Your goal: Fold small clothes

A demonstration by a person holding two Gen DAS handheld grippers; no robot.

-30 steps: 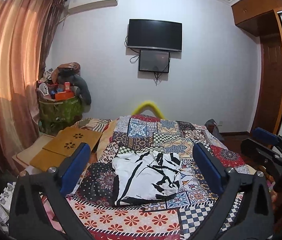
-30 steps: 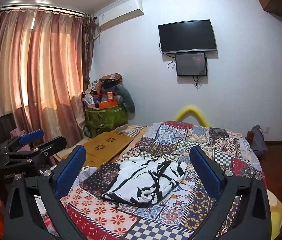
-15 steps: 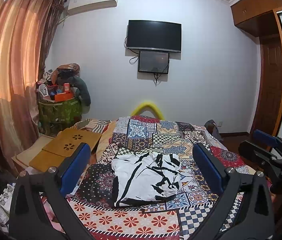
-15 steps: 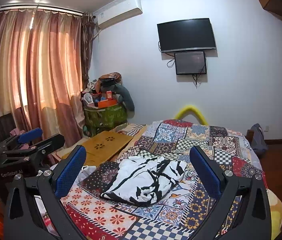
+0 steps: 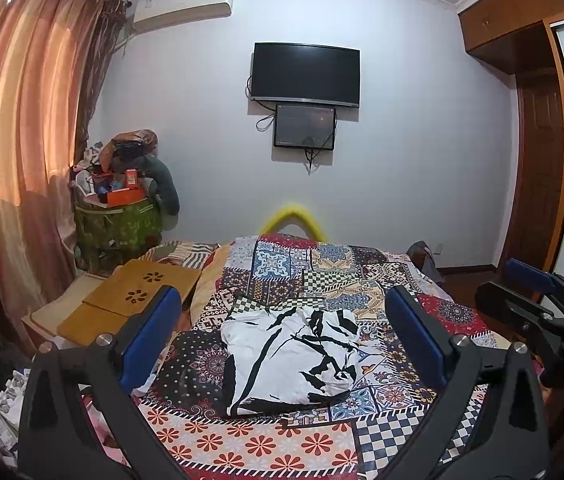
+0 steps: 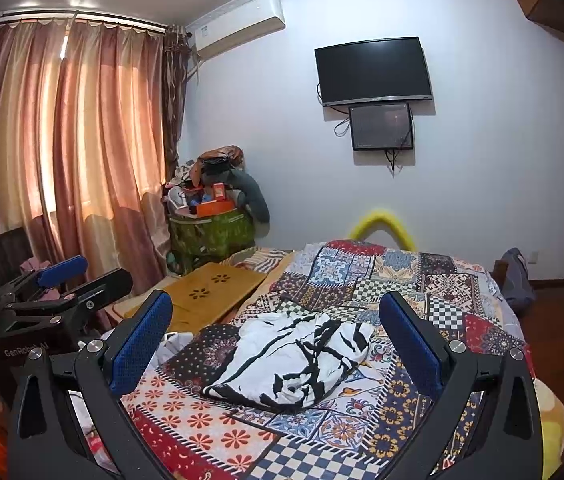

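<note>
Both tools spread wide, holding nothing. Left tool (image 5: pixel 283 332) and right tool (image 6: pixel 276 328) hover above the bed (image 5: pixel 242 444). Shirt (image 5: pixel 289 354), black-and-white, lies crumpled at frame centre on the quilt, probably partly folded. Tools well apart from it.

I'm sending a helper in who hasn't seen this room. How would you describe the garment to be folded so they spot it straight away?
Find the bed with the colourful patchwork quilt below the wall-mounted black television. On the near half of the quilt lies a crumpled white garment with bold black streaks. It is the only plain black-and-white item on the multicoloured patterned bedding.
</note>
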